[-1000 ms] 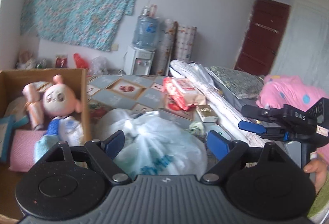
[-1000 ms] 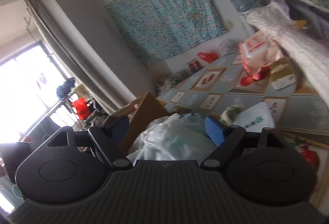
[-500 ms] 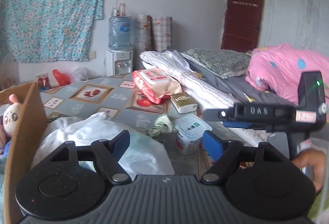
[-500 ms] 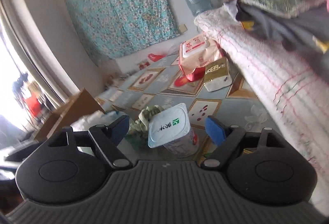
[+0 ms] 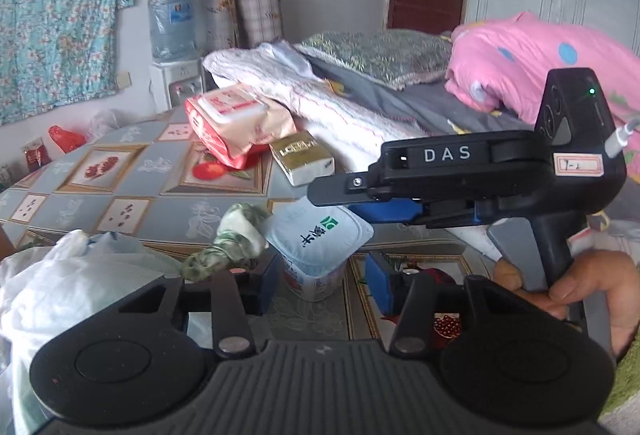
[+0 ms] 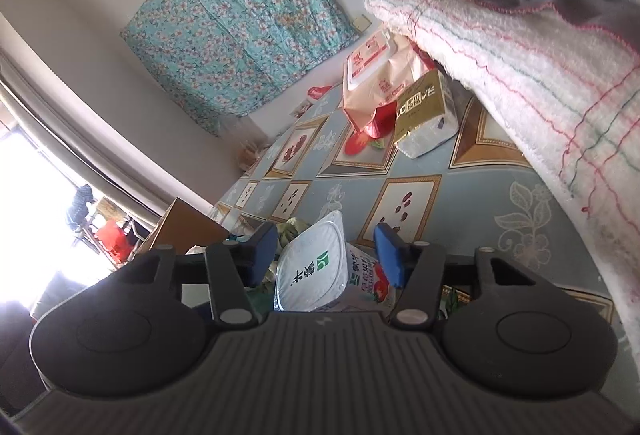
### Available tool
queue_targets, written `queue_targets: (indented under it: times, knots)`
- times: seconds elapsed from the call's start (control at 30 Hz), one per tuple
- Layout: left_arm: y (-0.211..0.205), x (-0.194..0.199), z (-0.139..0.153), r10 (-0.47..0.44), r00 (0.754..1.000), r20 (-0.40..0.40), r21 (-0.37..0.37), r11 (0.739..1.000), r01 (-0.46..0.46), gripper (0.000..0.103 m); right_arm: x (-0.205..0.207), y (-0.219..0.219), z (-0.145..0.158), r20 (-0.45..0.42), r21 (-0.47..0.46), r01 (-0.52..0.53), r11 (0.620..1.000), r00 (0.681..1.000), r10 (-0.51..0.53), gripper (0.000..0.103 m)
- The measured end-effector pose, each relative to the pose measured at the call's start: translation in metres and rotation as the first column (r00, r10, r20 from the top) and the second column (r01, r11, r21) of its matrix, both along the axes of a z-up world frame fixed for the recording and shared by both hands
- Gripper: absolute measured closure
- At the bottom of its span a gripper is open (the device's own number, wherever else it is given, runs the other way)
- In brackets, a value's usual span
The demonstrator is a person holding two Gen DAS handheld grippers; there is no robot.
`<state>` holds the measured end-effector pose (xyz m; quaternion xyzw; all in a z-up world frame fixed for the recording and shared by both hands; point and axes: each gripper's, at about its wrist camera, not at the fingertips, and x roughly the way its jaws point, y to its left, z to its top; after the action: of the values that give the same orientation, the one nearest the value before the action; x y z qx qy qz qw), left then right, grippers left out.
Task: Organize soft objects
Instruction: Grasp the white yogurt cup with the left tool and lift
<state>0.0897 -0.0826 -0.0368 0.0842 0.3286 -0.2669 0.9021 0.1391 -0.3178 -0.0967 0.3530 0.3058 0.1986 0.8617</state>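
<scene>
A white yoghurt cup (image 5: 316,251) with a foil lid stands on the patterned table (image 5: 120,195). My left gripper (image 5: 320,281) is open, its blue pads on either side of the cup's lower part. My right gripper (image 6: 326,255) is open too, and the cup (image 6: 316,271) sits between its pads; from the left wrist view it reaches in from the right above the cup (image 5: 384,203). A rolled green cloth (image 5: 228,239) lies just left of the cup. A white plastic bag (image 5: 68,287) lies at the left.
A pink wet-wipes pack (image 5: 236,119) and a gold tissue pack (image 5: 302,155) lie further back. Folded blankets (image 5: 340,103) and a pink quilt (image 5: 528,63) lie to the right. The cardboard box's edge (image 6: 188,223) shows at left in the right wrist view.
Both grippers have swung right, away from the box and the bag, and closed in on the yoghurt cup. The cup now sits between both pairs of open pads.
</scene>
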Motion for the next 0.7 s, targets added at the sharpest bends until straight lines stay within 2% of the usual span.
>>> queue_targets:
  times: [0.2,0.3,0.47,0.7]
  knots:
    - [-0.01,0.022,-0.012,0.027,0.998,-0.056,0.019,0.999,-0.026,0.055,0.012,-0.001,-0.013,-0.014,0.045,-0.022,0.999,1.0,0.023,0.059]
    - [-0.013,0.028,-0.015,0.026,0.997,-0.076,0.012,1.0,-0.025,0.055,0.016,-0.001,-0.017,-0.016,0.056,-0.032,0.998,0.999,0.032,0.066]
    - [-0.018,0.029,-0.02,0.037,0.997,-0.067,0.021,0.999,-0.036,0.056,0.018,0.0,-0.021,-0.013,0.054,-0.038,0.998,0.999,0.039,0.074]
    - [-0.021,0.023,-0.019,0.038,0.998,-0.045,0.029,0.999,-0.037,0.056,0.004,0.002,-0.014,0.01,0.013,-0.032,0.999,0.999,0.032,0.078]
